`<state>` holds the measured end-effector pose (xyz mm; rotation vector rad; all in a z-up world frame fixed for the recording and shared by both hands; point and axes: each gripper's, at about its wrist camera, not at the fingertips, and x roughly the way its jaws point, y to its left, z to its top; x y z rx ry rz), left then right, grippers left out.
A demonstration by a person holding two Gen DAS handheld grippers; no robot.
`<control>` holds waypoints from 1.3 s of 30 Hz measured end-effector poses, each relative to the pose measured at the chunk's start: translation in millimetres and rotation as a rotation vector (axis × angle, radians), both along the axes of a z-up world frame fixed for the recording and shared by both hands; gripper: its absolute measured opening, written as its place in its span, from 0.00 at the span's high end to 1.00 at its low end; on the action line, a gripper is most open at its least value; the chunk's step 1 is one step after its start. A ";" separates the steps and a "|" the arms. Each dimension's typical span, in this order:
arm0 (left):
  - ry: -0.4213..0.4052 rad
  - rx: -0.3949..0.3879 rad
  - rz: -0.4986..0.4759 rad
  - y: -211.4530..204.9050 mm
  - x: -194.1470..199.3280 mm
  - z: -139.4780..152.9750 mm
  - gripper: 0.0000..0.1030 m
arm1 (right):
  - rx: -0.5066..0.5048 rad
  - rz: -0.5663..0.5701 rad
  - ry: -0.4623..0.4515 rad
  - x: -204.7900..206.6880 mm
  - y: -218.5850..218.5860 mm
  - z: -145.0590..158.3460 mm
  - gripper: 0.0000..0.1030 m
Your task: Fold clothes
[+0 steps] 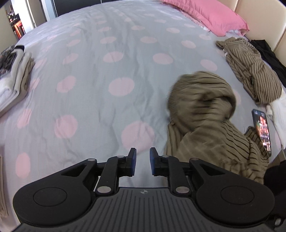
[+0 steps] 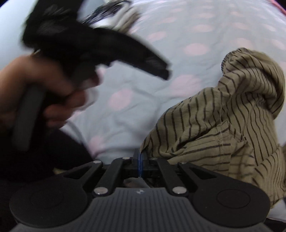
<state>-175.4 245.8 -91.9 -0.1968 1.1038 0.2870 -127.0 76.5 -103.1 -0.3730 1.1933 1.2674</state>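
An olive garment with dark stripes hangs bunched and motion-blurred above the right side of the bed, trailing down toward the near edge. My left gripper is open over the bedspread, just left of the garment, with nothing between its blue pads. In the right wrist view my right gripper is shut on an edge of the striped garment, which rises in folds to the right. A hand holding the other gripper shows blurred at the left.
A grey bedspread with pink dots covers the bed. A stack of folded clothes sits at the left edge. A second striped garment, black cloth, a pink pillow and a phone lie at the right.
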 end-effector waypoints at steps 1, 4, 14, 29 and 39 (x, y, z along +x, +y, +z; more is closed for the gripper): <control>0.007 -0.001 0.002 -0.4 -2.8 -2.0 0.83 | -0.011 0.008 -0.011 -4.7 0.9 -1.6 0.99; 0.023 -0.007 0.010 -2.4 -9.6 -8.3 0.78 | -0.042 0.003 -0.042 -10.3 0.1 -5.9 0.97; 0.033 -0.090 0.045 -6.8 -12.1 -29.4 0.48 | -0.047 -0.204 -0.169 33.4 -37.1 9.2 0.60; 0.142 -0.175 0.016 -28.8 21.1 -78.4 0.47 | -0.243 -0.404 -0.262 122.8 -35.0 -46.9 0.27; 0.142 -0.166 -0.013 -35.1 33.8 -86.8 0.78 | -0.248 -0.369 -0.229 131.8 -27.2 -82.1 0.48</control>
